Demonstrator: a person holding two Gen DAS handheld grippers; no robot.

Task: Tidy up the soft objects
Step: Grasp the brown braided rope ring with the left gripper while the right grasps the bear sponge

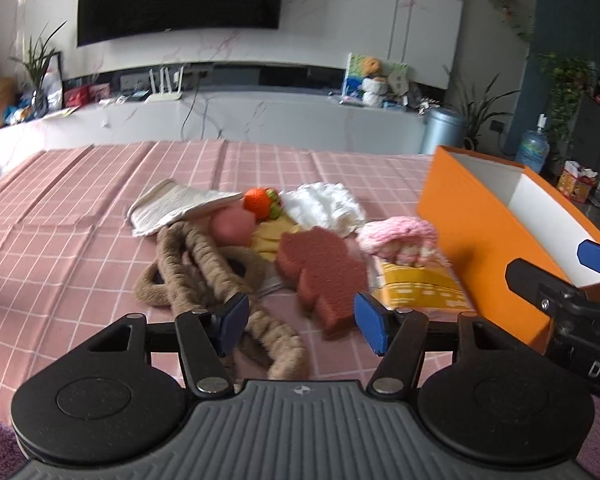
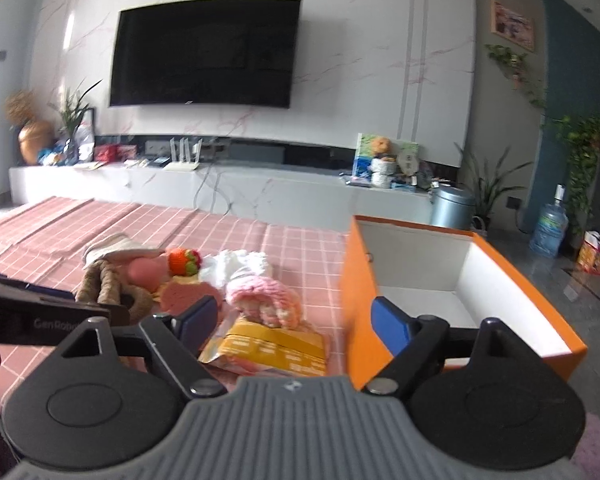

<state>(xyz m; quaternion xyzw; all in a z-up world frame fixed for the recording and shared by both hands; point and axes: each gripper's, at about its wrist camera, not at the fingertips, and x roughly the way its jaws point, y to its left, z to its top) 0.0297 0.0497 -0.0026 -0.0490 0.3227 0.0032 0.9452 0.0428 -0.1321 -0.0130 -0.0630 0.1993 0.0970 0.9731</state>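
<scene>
Soft things sit in one pile mid-counter on the pink checked cloth (image 1: 80,216). Left gripper (image 1: 300,322) hovers low at the near edge of the pile, jaws spread, nothing pinched; brown plush rope (image 1: 204,276) runs under its left jaw and the dark red sponge (image 1: 320,276) lies between the jaws without touching the pads. Right gripper (image 2: 300,322) also has jaws spread and empty, left jaw over the pile's right edge, right jaw in front of the orange box (image 2: 460,292).

Pile from left to right: beige cloth (image 1: 172,204) far left, pink ball (image 1: 232,226) beside it, orange knit fruit (image 1: 260,202) behind the ball, yellow sheets (image 1: 270,236) under the sponge's far edge, white fluffy cloth (image 1: 324,204) far, pink-white knit piece (image 1: 400,238) right, resting on a yellow packet (image 1: 416,290).

Box stands open and empty just right of the packet, its orange wall close against the knit piece. The rope loops across the near side of the pile, overlapping the sponge's left side.

Off the counter: TV (image 2: 204,52) on marble wall, low shelf with router (image 2: 184,156), grey bin (image 2: 452,206), water jug (image 2: 548,228), plants.
</scene>
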